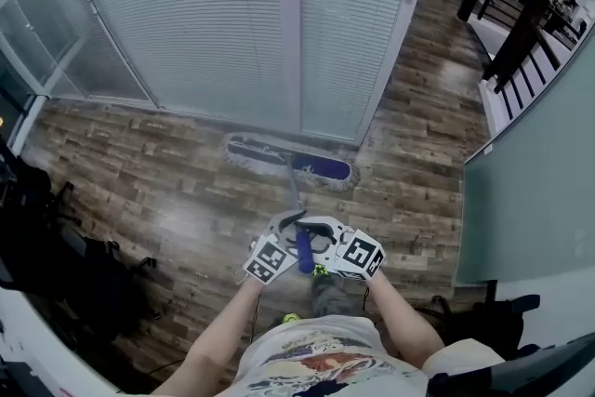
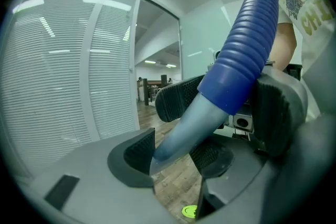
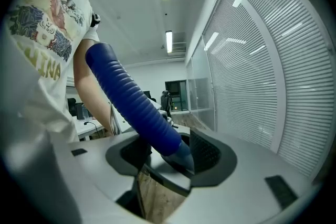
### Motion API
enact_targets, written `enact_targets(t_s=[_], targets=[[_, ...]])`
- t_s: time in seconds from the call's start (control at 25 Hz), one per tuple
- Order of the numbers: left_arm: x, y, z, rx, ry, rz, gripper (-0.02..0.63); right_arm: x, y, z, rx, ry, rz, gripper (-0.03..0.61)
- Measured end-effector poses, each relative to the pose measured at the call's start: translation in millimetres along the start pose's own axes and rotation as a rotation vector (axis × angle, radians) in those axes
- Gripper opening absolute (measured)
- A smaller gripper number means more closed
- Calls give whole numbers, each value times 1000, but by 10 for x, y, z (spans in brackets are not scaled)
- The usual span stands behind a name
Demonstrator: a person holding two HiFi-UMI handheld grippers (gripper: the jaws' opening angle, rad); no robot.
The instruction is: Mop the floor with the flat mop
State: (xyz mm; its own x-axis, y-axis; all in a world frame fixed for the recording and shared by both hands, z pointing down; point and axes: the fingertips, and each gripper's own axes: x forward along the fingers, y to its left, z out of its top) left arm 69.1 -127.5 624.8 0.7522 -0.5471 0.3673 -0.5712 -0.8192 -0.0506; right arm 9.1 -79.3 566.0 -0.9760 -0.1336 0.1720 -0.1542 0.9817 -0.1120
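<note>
The flat mop's head, a blue pad with a pale fringe, lies flat on the wood floor close to the blind-covered glass wall. Its grey shaft runs back toward me and ends in a ribbed blue grip. My left gripper is shut on the grey shaft just below the grip, and in the left gripper view the shaft sits between both pads. My right gripper is right beside it, a little higher on the handle. In the right gripper view its pads clamp the lower end of the blue grip.
A glass wall with white blinds stands just past the mop head. A teal partition rises at the right, with black railings beyond it. Dark bags and chair bases crowd the left. A green floor sticker lies near my foot.
</note>
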Motion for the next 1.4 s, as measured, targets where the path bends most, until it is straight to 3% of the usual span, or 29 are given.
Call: enact_targets(t_s=[0.32, 0.6, 1.4], targets=[[-1042, -1134, -415, -30, -8, -38, 181, 87, 1572, -241, 15, 10, -6, 224], [-1546, -2000, -445, -53, -8, -14, 179, -181, 2552, -281, 8, 18, 32, 224], [-1711, -5006, -452, -98, 34, 121, 181, -2167, 4866, -964, -4, -9, 180, 224]])
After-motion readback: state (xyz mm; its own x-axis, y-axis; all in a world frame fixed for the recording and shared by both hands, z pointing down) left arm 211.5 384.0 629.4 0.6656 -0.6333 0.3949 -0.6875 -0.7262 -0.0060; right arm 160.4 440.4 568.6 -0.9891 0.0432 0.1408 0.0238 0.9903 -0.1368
